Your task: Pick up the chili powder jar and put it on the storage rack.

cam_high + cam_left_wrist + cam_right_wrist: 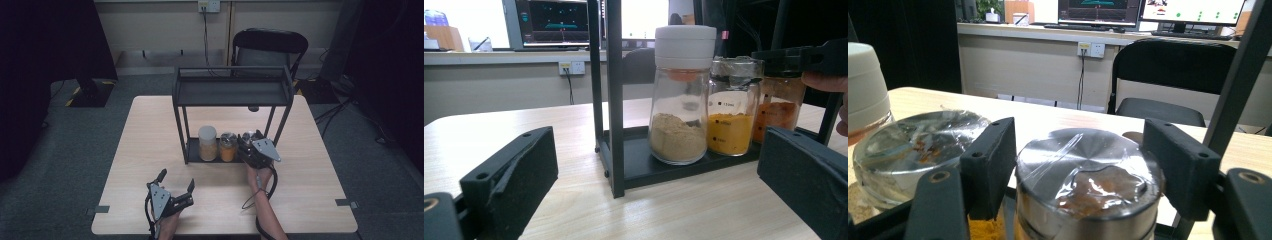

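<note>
Right tool (pixel 248 141) set astride the silver lid of a glass jar of reddish-orange powder (pixel 1088 185), pads flanking the lid, a slight gap visible either side. Jar standing on the lower tray of a black metal two-tier rack (pixel 192 150), rightmost of three. Left tool (pixel 176 182) spread wide, empty, low over the pale wooden tabletop (pixel 310 175).
</note>
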Demonstrator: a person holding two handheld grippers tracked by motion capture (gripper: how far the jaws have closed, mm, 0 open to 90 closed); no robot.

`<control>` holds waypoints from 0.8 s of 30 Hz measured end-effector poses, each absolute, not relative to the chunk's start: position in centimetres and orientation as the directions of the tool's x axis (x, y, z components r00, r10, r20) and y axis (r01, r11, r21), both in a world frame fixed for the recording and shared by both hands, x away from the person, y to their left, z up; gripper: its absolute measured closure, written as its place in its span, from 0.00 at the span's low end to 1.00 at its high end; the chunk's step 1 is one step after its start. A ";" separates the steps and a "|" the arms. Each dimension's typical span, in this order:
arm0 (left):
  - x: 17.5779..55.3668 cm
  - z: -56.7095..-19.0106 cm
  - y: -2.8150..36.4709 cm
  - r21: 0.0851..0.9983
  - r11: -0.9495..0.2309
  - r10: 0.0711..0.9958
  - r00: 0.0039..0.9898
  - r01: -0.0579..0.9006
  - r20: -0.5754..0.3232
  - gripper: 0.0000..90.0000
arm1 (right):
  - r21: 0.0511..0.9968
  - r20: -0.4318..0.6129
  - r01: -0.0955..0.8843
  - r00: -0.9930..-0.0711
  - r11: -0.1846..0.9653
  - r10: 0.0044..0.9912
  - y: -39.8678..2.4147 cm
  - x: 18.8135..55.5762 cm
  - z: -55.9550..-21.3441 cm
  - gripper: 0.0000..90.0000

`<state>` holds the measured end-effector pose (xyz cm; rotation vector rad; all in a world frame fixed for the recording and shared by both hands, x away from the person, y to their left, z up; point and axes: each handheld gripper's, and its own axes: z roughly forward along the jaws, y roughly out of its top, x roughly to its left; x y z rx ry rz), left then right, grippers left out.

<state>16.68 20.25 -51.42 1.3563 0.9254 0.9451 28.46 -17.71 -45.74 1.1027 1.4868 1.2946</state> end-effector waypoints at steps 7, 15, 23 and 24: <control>16.7 -51.4 20.2 1.000 -0.004 0.934 0.357 -0.012 0.008 0.02 | 0.996 -0.043 0.064 -0.248 0.061 0.968 -17.8 28.3 -45.5 0.33; 16.7 -51.4 20.2 1.000 -0.005 0.934 0.357 -0.011 0.008 0.02 | 0.998 -0.046 0.040 -0.251 0.058 0.967 -17.8 28.0 -45.2 0.31; 16.7 -51.4 20.2 1.000 -0.004 0.934 0.356 -0.011 0.008 0.02 | 0.998 -0.043 0.025 -0.266 0.051 0.963 -17.9 27.8 -45.0 0.28; 16.7 -51.4 20.2 1.000 -0.004 0.934 0.357 -0.011 0.008 0.02 | 0.999 -0.041 0.021 -0.264 0.048 0.964 -17.9 27.7 -45.1 0.28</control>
